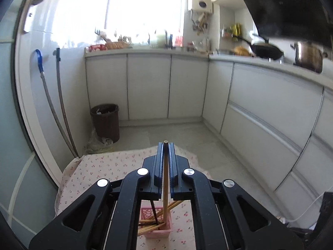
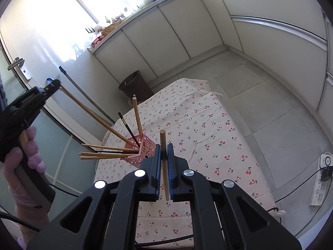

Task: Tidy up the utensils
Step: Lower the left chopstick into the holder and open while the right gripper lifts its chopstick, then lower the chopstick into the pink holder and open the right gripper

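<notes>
A pink perforated basket (image 2: 148, 145) stands on the cherry-print tablecloth (image 2: 208, 125) and holds several wooden chopsticks (image 2: 100, 155) and a dark one (image 2: 129, 127), all leaning out to the left. My right gripper (image 2: 164, 145) is just right of the basket, shut on a wooden chopstick (image 2: 162, 138) that stands nearly upright between its blue pads. My left gripper (image 1: 165, 144) is shut on another wooden chopstick (image 1: 165, 177), whose lower end reaches down into the basket (image 1: 160, 232). In the right wrist view the left gripper (image 2: 55, 83) is up at the left, held by a gloved hand (image 2: 25, 156).
A dark waste bin (image 1: 106, 123) stands on the floor past the table's far edge. Two hoses (image 1: 60, 104) hang on the left wall by a glass door. White cabinets run along the back and right, with a wok (image 1: 266, 51) and pot (image 1: 308, 56). A power strip (image 2: 320, 183) lies on the floor at the right.
</notes>
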Action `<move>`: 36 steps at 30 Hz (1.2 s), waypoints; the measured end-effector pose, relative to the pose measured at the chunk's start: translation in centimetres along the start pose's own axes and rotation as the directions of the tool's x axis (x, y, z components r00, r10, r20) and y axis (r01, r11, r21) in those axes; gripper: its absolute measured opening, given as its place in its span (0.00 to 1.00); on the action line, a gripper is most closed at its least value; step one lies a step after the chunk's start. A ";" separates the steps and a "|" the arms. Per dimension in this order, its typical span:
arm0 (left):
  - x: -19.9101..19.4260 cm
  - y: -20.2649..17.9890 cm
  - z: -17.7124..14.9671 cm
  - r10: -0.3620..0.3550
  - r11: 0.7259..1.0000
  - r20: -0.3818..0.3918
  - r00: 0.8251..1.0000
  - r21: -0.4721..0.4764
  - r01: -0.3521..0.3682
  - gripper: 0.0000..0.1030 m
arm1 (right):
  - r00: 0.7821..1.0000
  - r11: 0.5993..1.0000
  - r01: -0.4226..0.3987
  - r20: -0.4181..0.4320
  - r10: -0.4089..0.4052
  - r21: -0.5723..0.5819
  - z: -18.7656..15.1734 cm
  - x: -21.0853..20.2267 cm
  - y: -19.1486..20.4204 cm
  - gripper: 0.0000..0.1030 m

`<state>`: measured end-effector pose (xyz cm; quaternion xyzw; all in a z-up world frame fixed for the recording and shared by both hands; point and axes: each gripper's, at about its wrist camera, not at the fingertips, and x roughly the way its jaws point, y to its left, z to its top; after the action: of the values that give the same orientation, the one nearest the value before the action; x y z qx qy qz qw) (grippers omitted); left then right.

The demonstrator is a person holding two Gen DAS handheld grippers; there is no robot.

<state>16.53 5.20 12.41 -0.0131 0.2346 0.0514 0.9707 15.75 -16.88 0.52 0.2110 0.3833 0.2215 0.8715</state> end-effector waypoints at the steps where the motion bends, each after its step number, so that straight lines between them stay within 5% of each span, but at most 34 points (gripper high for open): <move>1: 0.5 0.1 -0.3 0.008 1.000 -0.022 1.000 -0.004 -0.008 0.08 | 1.000 1.000 -0.001 -0.004 0.001 0.001 0.0 0.1 0.1 0.06; 6: -2.8 3.0 -0.9 -0.038 0.988 0.039 0.999 -0.145 0.043 0.16 | 1.000 1.000 -0.010 0.002 0.010 -0.012 0.7 -0.2 1.0 0.06; 13: -9.5 6.5 -1.7 -0.028 0.961 0.165 0.986 -0.265 0.072 0.43 | 0.994 0.996 -0.044 0.092 0.051 -0.074 4.7 -2.0 5.5 0.06; 22: -11.2 8.2 -2.2 -0.044 0.957 0.176 0.983 -0.276 0.092 0.43 | 0.973 0.983 -0.004 0.224 0.046 -0.182 10.3 -1.9 12.7 0.06; 36: -10.1 9.1 -3.3 -0.036 0.949 0.132 0.991 -0.305 0.075 0.43 | 0.992 0.989 -0.044 0.111 0.060 -0.144 9.3 6.3 11.9 0.17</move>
<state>5.12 13.11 14.09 -0.1685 0.1619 0.0607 0.9704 24.00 -5.63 9.01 0.1712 0.3100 0.2581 0.8989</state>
